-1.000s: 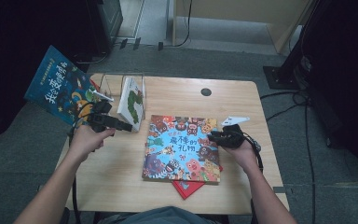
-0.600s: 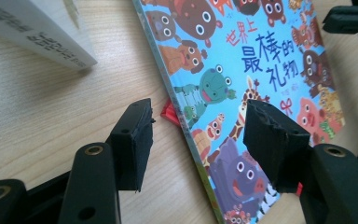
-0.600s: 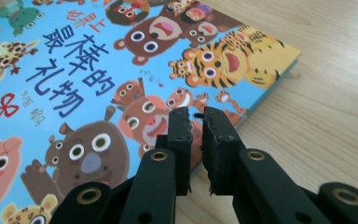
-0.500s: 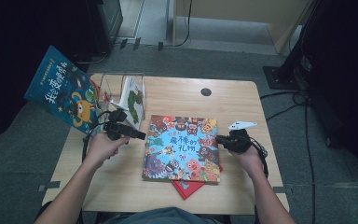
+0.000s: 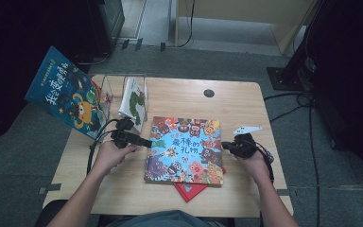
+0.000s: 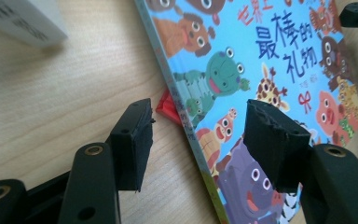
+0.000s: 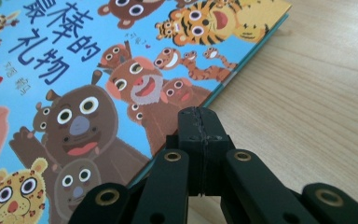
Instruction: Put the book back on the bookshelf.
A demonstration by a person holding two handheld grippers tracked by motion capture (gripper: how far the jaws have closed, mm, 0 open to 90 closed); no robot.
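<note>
Straddling the left edge of the picture book [image 6: 279, 60] flat on the desk [image 6: 65, 93]: left tool [image 6: 198, 135], jaws wide, edge running between them. Right tool [image 7: 199, 140] fully closed, empty, having just been closing, tip at the book's right edge. Nearer for the grasp: left tool.

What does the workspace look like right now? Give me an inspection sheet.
Surface: wooden table, bare at its far right.
Job's things: animal picture book lying flat, cover up, on a red book.
Clutter: clear book stand holding a white book; blue book leaning at the table's left edge.
Grippers: left gripper open, straddling the picture book's edge; right gripper shut, empty, at the opposite edge.
Cables: one trails from each gripper.
Surroundings: grey floor, dark equipment.
</note>
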